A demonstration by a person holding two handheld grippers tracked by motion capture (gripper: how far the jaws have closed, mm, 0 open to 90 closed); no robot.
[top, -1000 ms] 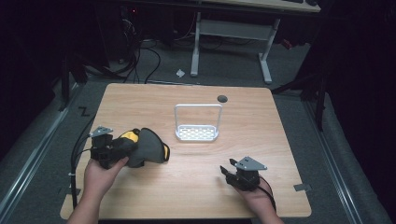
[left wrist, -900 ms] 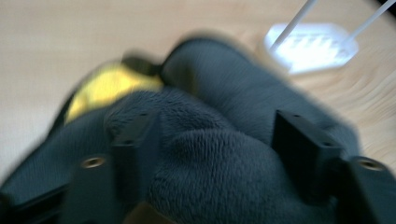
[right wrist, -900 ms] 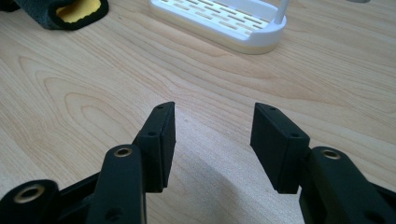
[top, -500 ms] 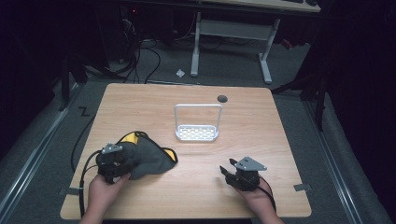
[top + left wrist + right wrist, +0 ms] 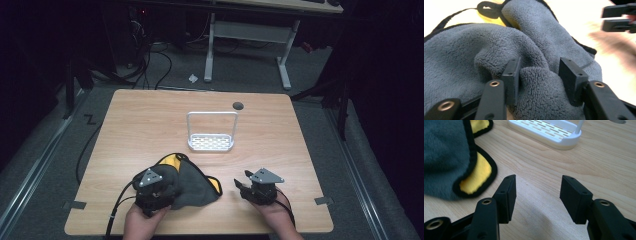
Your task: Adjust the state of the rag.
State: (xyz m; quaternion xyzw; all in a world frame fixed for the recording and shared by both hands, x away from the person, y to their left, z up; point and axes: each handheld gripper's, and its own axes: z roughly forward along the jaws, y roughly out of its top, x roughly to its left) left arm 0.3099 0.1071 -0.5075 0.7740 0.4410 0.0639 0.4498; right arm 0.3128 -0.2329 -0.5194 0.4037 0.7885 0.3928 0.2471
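Note:
A grey fleece cloth with a yellow underside and black trim lies bunched at the table's near left. My left gripper is dug into it. In the left gripper view a thick fold of the cloth fills the gap in my left gripper and touches both pads; the jaws have just been opening around it. My right gripper rests low on the table to the cloth's right. In its own view the right gripper has bare wood between its pads, and a cloth corner lies just left of them.
A small white slotted rack with a tall wire handle stands mid-table beyond the cloth; its base is ahead of the right gripper. A round cable hole sits behind it. The wooden table drops to dark floor all around.
The left hand has moved right and toward the near edge, dragging the cloth along so it now lies closer to the right gripper. The right hand has stayed put.

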